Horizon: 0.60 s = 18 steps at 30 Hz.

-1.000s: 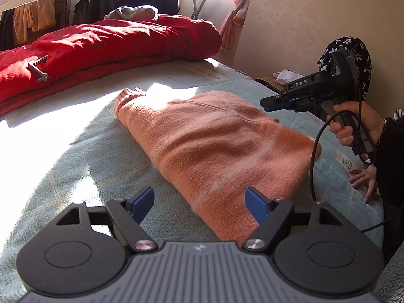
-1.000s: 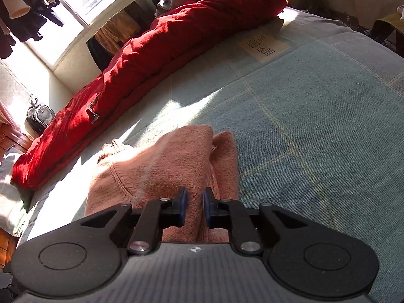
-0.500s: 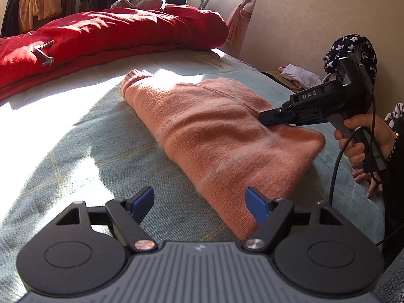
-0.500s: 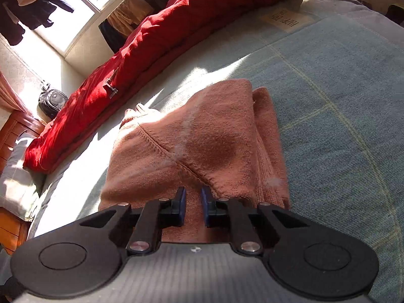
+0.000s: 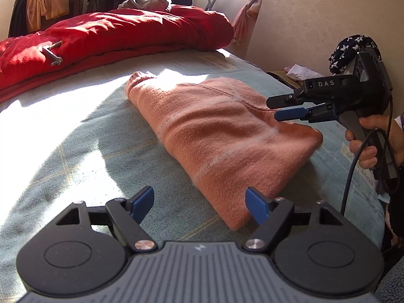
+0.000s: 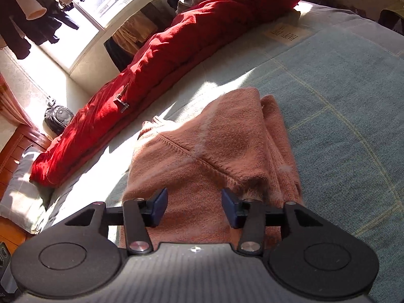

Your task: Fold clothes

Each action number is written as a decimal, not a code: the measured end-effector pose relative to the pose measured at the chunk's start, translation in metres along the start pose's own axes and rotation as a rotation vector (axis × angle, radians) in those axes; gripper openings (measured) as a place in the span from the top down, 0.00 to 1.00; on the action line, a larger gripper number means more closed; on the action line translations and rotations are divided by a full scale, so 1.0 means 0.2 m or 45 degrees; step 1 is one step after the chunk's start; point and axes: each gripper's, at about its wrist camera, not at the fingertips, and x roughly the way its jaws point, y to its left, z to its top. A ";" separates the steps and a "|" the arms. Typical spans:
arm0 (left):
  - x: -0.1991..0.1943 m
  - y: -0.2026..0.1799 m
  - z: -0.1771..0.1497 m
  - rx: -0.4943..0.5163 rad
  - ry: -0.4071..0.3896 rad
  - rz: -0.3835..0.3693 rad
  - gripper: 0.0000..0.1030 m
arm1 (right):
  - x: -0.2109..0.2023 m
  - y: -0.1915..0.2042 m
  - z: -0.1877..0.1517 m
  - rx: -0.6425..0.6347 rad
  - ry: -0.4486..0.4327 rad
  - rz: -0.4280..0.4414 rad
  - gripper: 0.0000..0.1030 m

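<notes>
A folded salmon-pink knit sweater (image 5: pixel 222 131) lies on the blue-green bed cover (image 5: pixel 75 156); it also shows in the right wrist view (image 6: pixel 227 146). My left gripper (image 5: pixel 200 204) is open and empty, low over the cover at the sweater's near corner. My right gripper (image 6: pixel 193 207) is open and empty just above the sweater's near edge. In the left wrist view the right gripper (image 5: pixel 277 107) hovers over the sweater's right side with its fingers parted.
A red quilt (image 5: pixel 113 35) lies bunched along the far side of the bed, with a metal tool (image 5: pixel 51 54) on it. Clothes hang by the window. A wall and a cluttered bedside surface (image 5: pixel 298 73) are at the right.
My right gripper has moved in over the sweater and opened its fingers, which were shut before. My left gripper stays open and has drifted slightly.
</notes>
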 end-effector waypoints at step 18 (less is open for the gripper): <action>-0.18 -0.05 -0.11 -0.057 -0.015 0.063 0.19 | -0.08 0.02 -0.12 -0.104 0.006 -0.177 0.27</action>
